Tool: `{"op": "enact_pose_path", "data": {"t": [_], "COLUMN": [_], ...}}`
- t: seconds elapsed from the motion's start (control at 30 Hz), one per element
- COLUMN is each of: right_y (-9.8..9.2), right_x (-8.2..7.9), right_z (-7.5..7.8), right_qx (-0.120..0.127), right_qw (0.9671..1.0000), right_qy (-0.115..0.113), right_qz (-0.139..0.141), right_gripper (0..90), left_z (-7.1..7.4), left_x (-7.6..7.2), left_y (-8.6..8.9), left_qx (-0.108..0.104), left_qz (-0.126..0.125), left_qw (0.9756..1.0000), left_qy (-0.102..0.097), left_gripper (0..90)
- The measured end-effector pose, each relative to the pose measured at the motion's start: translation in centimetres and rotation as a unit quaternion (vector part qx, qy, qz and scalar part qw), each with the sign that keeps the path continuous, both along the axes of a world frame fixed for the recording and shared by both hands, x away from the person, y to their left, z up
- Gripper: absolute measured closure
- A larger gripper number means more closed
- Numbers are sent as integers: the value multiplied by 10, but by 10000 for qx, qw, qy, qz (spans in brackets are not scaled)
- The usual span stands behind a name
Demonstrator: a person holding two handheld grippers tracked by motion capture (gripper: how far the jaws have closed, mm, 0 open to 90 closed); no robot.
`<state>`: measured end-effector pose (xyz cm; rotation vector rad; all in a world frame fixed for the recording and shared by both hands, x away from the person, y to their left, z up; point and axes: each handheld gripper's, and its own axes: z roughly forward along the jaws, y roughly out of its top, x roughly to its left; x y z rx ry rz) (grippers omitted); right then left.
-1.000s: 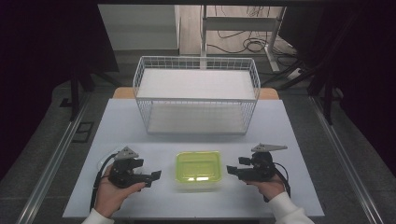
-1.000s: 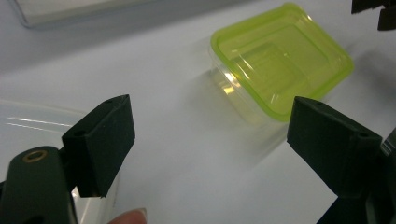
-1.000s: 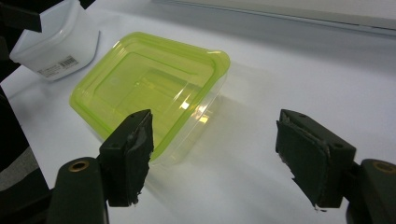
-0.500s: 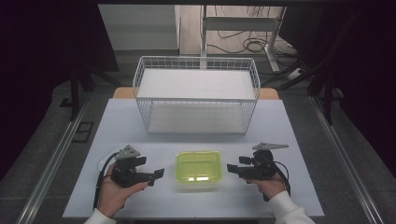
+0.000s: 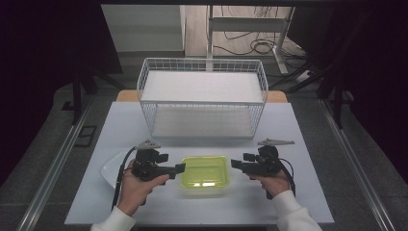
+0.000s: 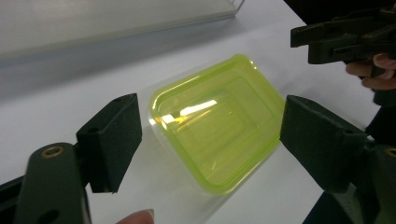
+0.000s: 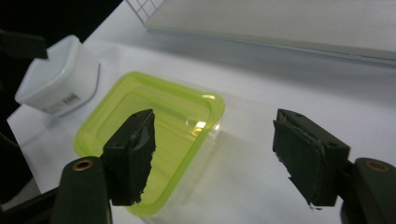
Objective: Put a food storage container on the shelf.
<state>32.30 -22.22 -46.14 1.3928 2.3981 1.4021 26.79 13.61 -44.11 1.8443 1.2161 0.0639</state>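
Claws flank the yellow-green container point(image 5: 204, 174) near the desk's point(image 5: 298, 202) front edge: left claw point(image 5: 179, 168) and right claw point(image 5: 235, 164) both gape empty, jaws just narrowing. It looks light, thin, slippery, flexible plastic; grip the rim. White tub's point(image 7: 58, 80) label is unreadable.

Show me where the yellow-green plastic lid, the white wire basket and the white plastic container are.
yellow-green plastic lid point(image 5: 204, 174): high view, its centre.
white wire basket point(image 5: 202, 103): high view, front rim.
white plastic container point(image 7: 56, 81): right gripper view, its top face.
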Motion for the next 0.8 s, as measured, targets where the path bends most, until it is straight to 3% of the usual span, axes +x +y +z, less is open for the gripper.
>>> {"op": "enact_pose_path", "data": {"t": [0.1,0.23,0.43,0.57,0.8], "right_y": [-1,-2,1,8,11], "right_x": [7,11,11,10,11], "right_z": [-2,-5,-9,-14,-22], "right_qx": [166,175,150,68,81], "right_qw": [9998,9995,9989,9983,9971], "right_qy": [116,257,418,540,726], "right_qz": [-18,22,122,186,219], "right_gripper": [342,353,369,371,389], "left_z": [-6,-14,-32,-40,-46], "left_x": [10,19,23,23,24], "left_y": [-1,-1,4,5,6], "left_qx": [-192,-368,-543,-565,-468], "left_qz": [10,-27,24,14,62], "left_qw": [9996,9984,9952,9937,9934], "left_qy": [219,435,819,968,1045], "left_gripper": [237,297,319,331,358]}}
